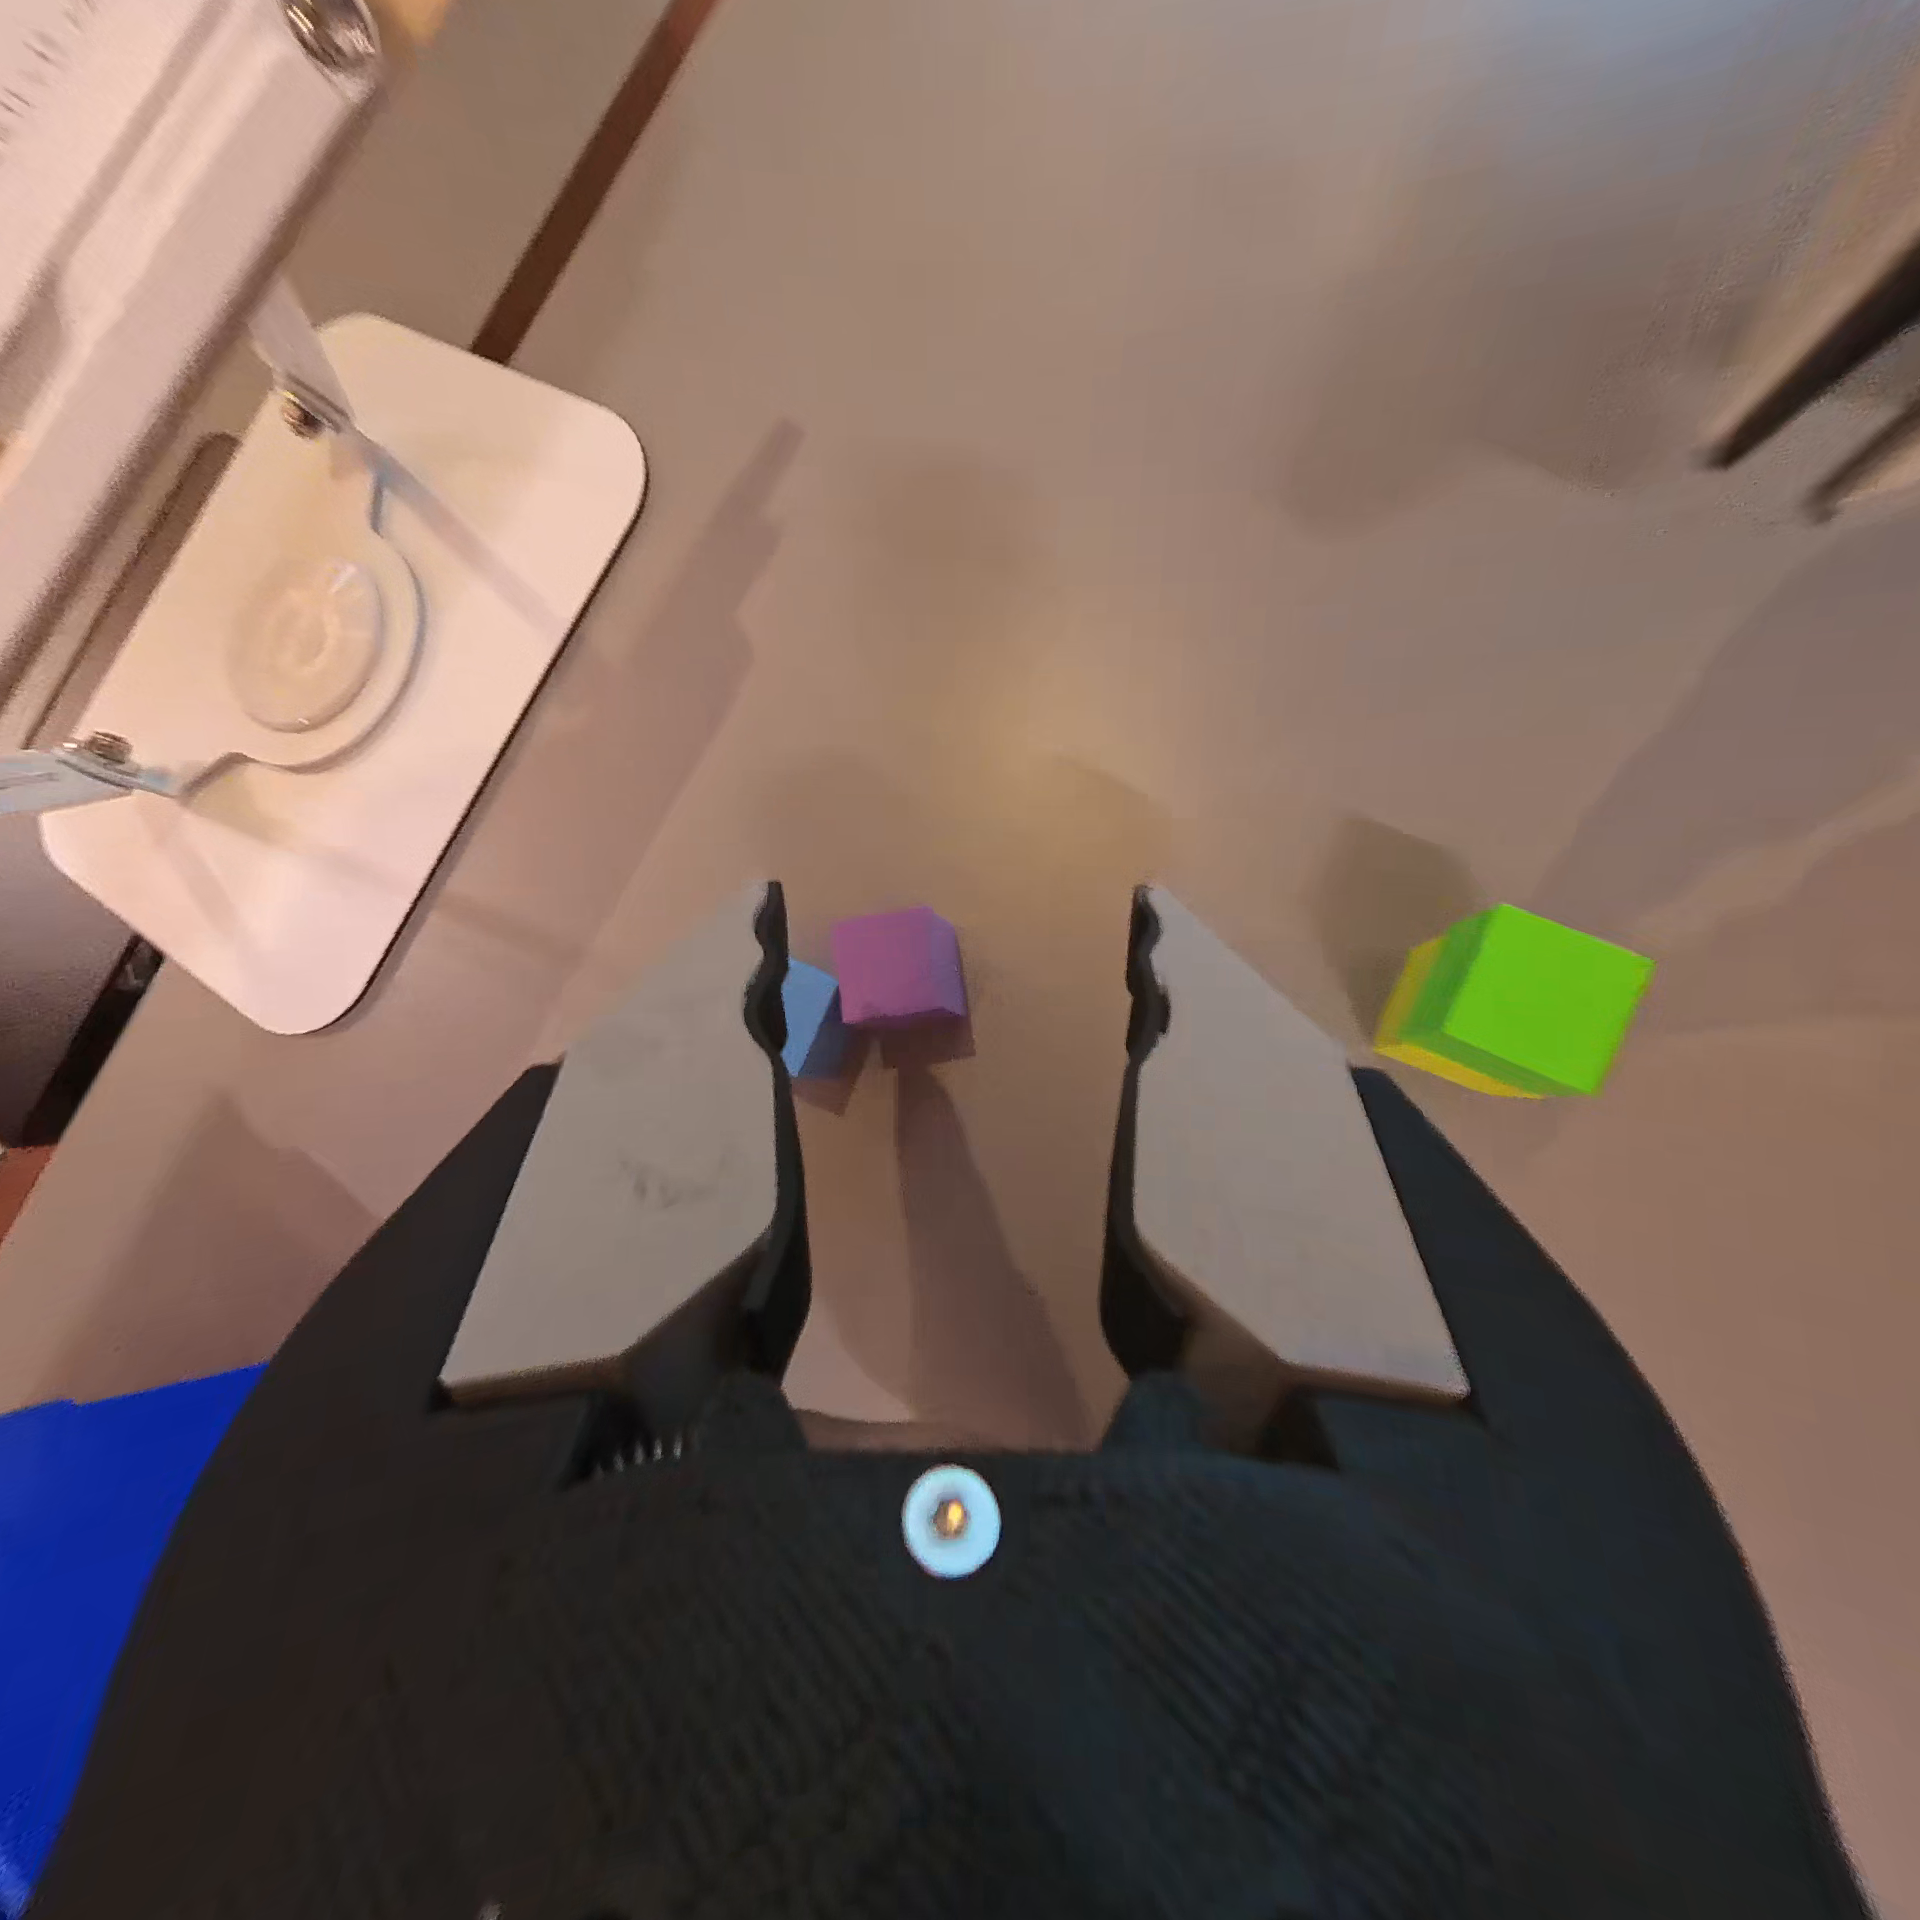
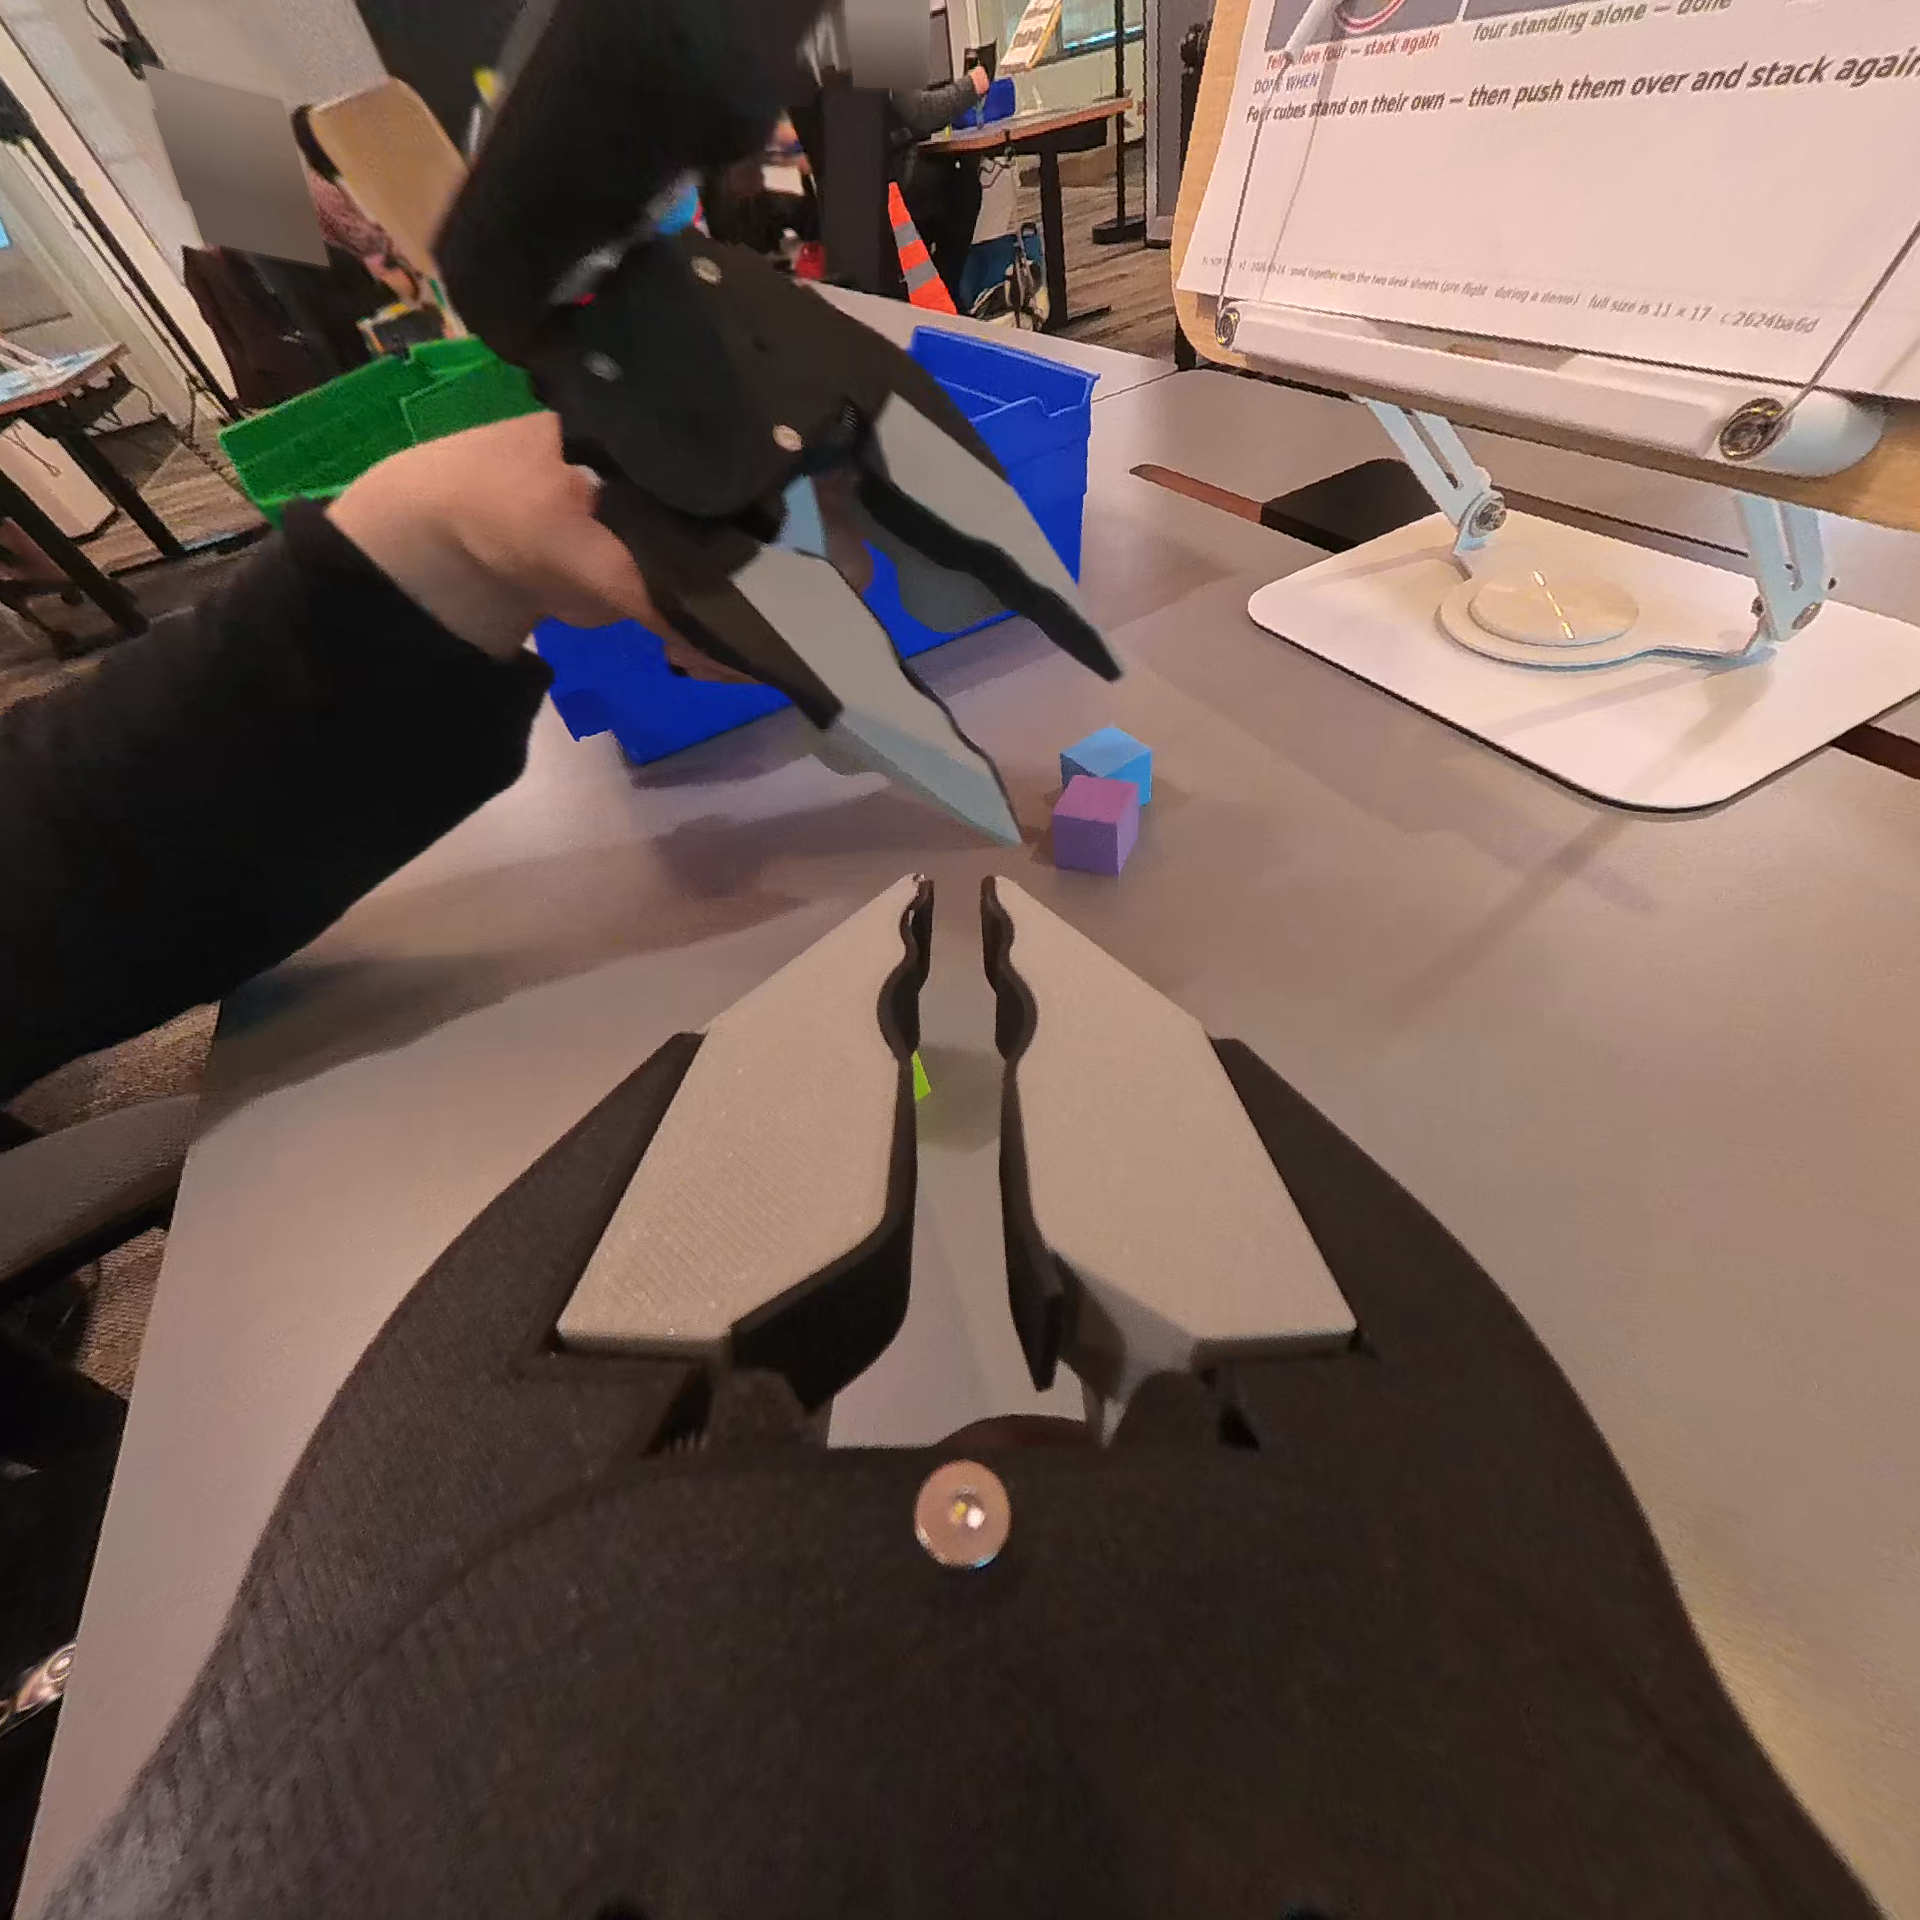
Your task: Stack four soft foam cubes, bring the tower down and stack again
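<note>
My left gripper [image 1: 956, 904] is open and empty, hovering above the grey table [image 1: 1143, 520]. A purple cube [image 1: 899, 966] lies on the table below the gap between its fingers, nearer the left finger, untouched. A light blue cube [image 1: 816, 1018] touches the purple one and is partly hidden by that finger. A green cube [image 1: 1527, 997] sits on a yellow cube [image 1: 1403, 1003] to the right. In the right wrist view the left gripper [image 2: 1060, 753] points down beside the purple cube [image 2: 1093, 826] and blue cube [image 2: 1110, 758]. My right gripper [image 2: 956, 883] is shut with nothing in it; a green sliver [image 2: 920, 1075] shows beneath it.
A white stand base [image 2: 1558, 717] carrying a tilted board with a sheet stands at the right, also in the left wrist view [image 1: 343, 665]. A blue bin [image 2: 997, 436] and a green bin [image 2: 343, 436] sit at the table's far side. A dark sleeve [image 2: 208, 748] holds the left gripper.
</note>
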